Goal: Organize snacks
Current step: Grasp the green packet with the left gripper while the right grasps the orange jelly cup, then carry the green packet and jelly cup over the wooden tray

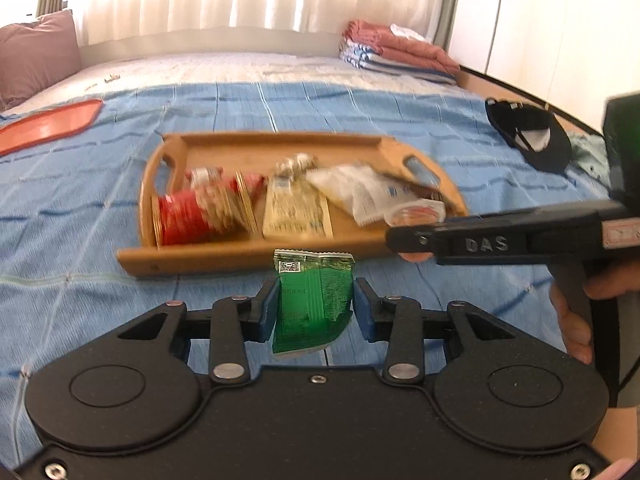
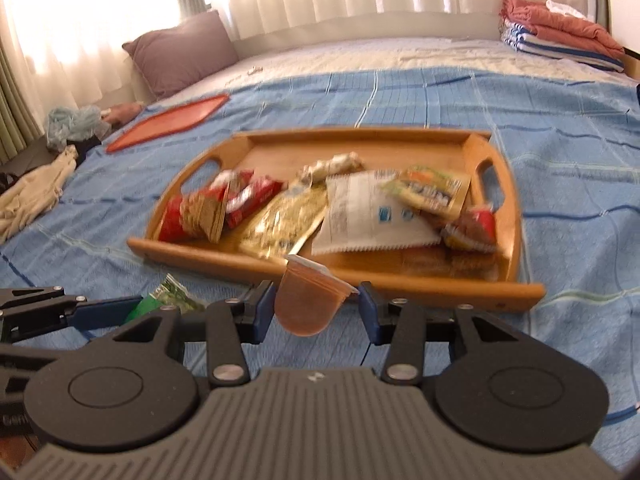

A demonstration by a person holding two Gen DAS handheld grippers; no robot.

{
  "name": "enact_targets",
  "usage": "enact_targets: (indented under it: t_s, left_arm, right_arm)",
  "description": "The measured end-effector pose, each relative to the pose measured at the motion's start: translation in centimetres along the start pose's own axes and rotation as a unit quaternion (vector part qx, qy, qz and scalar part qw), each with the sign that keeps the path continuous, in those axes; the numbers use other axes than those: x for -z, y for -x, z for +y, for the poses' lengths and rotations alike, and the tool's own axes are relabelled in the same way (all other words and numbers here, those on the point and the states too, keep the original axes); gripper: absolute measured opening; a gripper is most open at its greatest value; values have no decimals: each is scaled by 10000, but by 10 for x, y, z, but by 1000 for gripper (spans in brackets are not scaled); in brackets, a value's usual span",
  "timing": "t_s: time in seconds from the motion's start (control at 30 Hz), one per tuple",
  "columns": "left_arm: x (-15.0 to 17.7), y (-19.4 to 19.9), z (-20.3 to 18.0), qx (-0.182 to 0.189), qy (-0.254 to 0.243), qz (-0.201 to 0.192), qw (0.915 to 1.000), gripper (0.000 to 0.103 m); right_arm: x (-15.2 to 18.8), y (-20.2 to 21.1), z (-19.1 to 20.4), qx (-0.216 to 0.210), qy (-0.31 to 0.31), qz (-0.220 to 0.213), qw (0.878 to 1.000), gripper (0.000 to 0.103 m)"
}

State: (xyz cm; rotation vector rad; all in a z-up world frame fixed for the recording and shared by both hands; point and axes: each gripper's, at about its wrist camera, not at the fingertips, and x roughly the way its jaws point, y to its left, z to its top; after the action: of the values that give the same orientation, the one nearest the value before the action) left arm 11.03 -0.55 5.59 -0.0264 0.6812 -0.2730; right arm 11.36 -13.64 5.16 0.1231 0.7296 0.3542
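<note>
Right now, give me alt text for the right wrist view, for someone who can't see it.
The right gripper holds a small orange jelly cup before a wooden tray of snack packets on a blue bedspread. At lower left, the left gripper grips a green packet.

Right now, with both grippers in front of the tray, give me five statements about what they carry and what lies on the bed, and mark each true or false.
1. The left gripper holds a green packet between its fingers. True.
2. The right gripper is empty. False: a small jelly cup sits between its fingers.
3. The wooden tray already contains several snack packets. True.
4. The tray rests on a bare wooden table. False: it rests on a blue checked blanket on a bed.
5. The red lid lies inside the tray. False: it lies on the blanket, apart from the tray.
</note>
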Motion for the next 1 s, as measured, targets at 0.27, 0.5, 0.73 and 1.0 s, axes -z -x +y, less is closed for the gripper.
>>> enact_targets:
  t_s: [0.27, 0.5, 0.73, 1.0]
  left_arm:
    - [-42, -3, 11, -46, 248, -219, 9994, 37]
    - [-66, -10, 18, -155, 369, -267, 9988, 37]
    - [-82, -28, 18, -311, 384, -229, 9985, 37]
    - [-97, -49, 23, -450, 417, -217, 9979, 37]
  right_arm:
    - [-28, 13, -10, 103, -54, -284, 9995, 49]
    - [-41, 17, -14, 184, -18, -411, 9990, 49]
    - [-50, 13, -19, 238, -64, -415, 9988, 49]
    - [-59, 3, -22, 304, -90, -392, 9987, 49]
